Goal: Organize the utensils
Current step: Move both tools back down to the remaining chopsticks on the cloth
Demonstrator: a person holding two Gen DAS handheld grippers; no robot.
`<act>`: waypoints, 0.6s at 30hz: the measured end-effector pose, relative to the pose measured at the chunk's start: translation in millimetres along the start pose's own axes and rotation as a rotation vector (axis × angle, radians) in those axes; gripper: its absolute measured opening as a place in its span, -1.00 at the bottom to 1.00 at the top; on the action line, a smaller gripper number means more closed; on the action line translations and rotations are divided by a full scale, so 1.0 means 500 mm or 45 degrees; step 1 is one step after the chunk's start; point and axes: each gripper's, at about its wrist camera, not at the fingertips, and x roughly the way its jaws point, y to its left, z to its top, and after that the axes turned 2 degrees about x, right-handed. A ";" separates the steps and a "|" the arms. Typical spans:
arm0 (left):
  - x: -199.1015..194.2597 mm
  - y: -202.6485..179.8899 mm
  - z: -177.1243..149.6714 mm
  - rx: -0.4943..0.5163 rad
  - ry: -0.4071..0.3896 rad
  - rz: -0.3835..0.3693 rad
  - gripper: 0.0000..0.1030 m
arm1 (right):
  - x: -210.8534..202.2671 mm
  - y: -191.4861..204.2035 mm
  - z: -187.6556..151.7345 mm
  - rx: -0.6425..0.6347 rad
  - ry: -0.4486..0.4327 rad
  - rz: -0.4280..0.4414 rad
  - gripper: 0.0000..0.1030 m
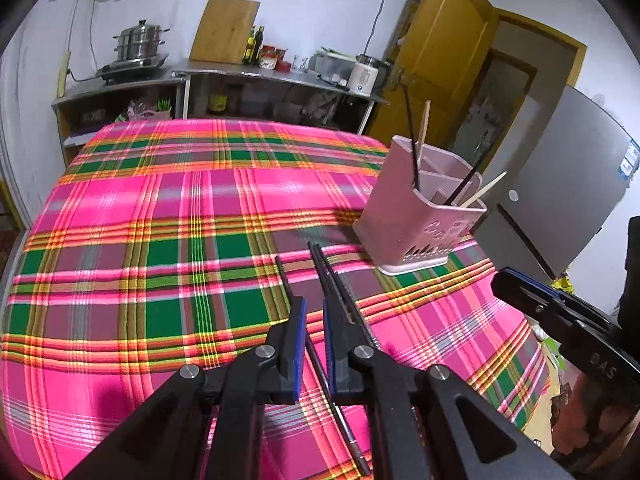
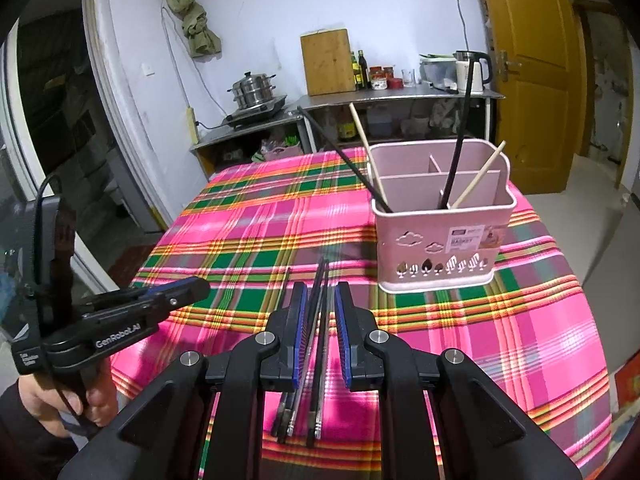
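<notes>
Your right tool (image 2: pixel 321 300) fills the near edge of its own view, blue-padded fingers (image 2: pixel 301 332) standing a little apart over a bundle of dark chopsticks (image 2: pixel 318 328) that lies on the plaid cloth (image 2: pixel 240 240) of the worktop; the sticks run between the pads with gaps showing on both sides, so the tool is open and grips nothing. One more dark chopstick (image 2: pixel 285 284) lies just left of that bundle. Your left tool (image 1: pixel 315 312) hangs low over the same sticks (image 1: pixel 332 280), which in its view pass under and beside its right finger (image 1: pixel 332 344), with the single stick (image 1: pixel 285 280) running toward its left finger; its pads look only narrowly parted, and seen from the right wrist its tip (image 2: pixel 188 290) looks closed, with nothing held. The chopsticks on the cloth lie near you, just short of the pink holder (image 2: pixel 440 248), which stands upright on the right side of the worktop, apart from them. That holder has dividers inside and already carries two dark chopsticks (image 2: pixel 456 152) and two pale wooden ones (image 2: pixel 480 172), leaning out at different angles. Your hand (image 2: pixel 52 404) wraps the left tool's handle at the lower left of the right wrist view. Far behind the worktop a steel counter (image 2: pixel 400 96) carries a kettle (image 2: pixel 472 70), bottles and a wooden cutting board (image 2: pixel 326 62), with a steamer pot (image 2: pixel 252 88) on a burner to its left.
</notes>
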 end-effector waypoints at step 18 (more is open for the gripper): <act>0.165 0.019 -0.020 -0.033 0.170 0.038 -0.85 | 0.076 -0.022 -0.036 0.035 0.123 0.014 -0.72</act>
